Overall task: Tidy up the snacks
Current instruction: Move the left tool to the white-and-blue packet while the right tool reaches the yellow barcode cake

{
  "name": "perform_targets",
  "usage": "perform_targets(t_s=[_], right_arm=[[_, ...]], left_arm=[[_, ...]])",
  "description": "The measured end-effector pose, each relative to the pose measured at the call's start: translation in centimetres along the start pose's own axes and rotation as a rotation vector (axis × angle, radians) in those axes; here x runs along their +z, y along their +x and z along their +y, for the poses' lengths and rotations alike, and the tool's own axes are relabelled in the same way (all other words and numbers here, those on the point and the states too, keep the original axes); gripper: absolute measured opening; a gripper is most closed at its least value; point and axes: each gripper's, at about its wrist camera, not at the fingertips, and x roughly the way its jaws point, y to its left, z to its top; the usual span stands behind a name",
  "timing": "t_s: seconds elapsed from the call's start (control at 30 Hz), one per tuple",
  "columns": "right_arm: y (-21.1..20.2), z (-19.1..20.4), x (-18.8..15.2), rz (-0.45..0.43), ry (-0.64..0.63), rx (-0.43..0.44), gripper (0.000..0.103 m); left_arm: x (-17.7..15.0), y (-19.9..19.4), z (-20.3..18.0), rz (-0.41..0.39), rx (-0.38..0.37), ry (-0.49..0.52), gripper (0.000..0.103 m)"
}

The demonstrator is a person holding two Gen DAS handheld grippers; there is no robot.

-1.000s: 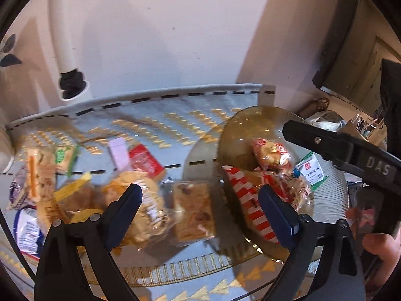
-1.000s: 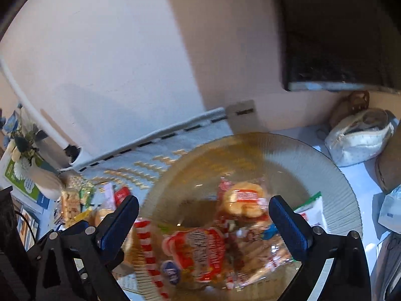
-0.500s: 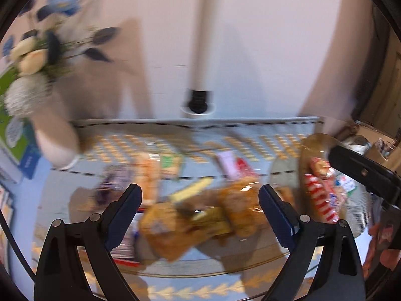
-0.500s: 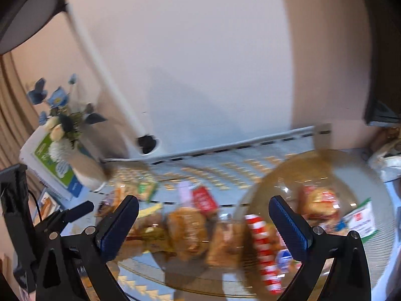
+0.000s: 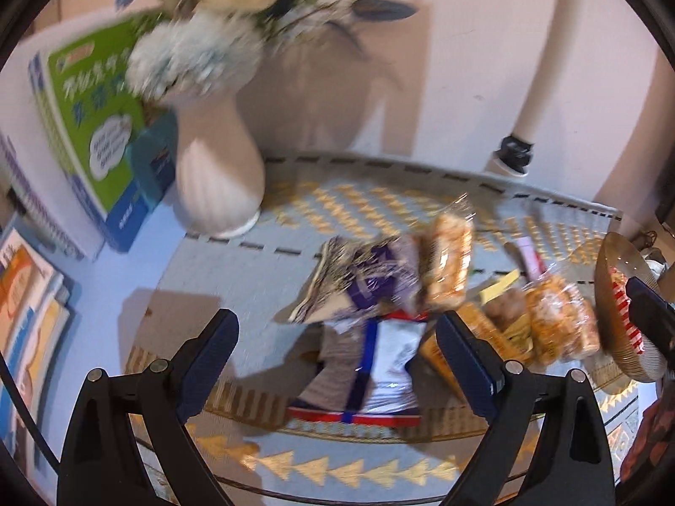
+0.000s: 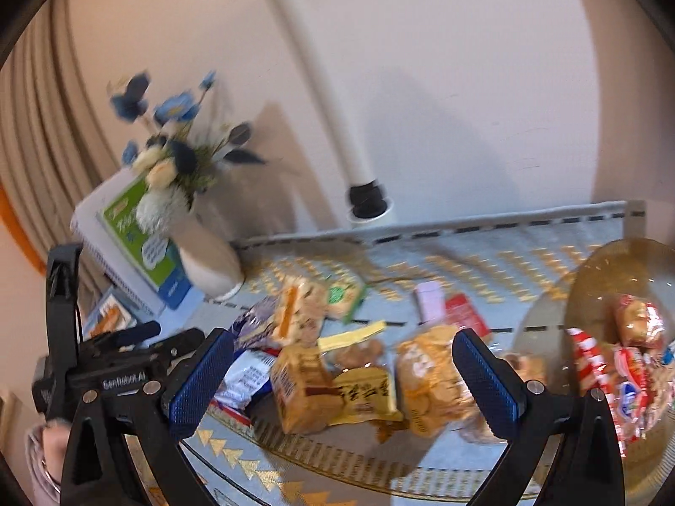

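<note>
While both tools (image 5: pixel 337 345) (image 6: pixel 344 371) gape, snacks (image 6: pixel 337 383) crowd between.

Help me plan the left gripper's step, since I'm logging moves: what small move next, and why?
Probably ease the left gripper down onto the white and blue packet. Its jaws stand open and empty, the packet lies flat between them on the table mat, and the glass plate already holds several snacks.

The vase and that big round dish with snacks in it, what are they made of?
The vase looks like glazed white ceramic: opaque, ribbed, softly shiny. The dish seems amber-tinted glass or clear plastic: the cloth pattern shows through, and its rim is finely ribbed.
</note>
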Motion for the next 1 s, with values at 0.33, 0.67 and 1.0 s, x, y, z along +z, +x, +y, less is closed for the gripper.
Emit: perform_targets(t_s=[0.33,0.67,1.0], right_arm=[[5.4,4.8,-5.3,0.097,-0.364,-0.090,0.103],[12.1,6.6,-8.0,0.180,-0.558,-0.259,0.103],[12.3,6.4,-7.8,0.168,-0.578,-0.292,0.103]], left_arm=[[-3.2,4.2,1.5,0.074,-0.064,0.014,0.094],[-4.8,6.9,2.3,0.018,-0.169,-0.031,0.102],[-4.7,6.4,0.8,0.019,-0.115,0.010,0.103]])
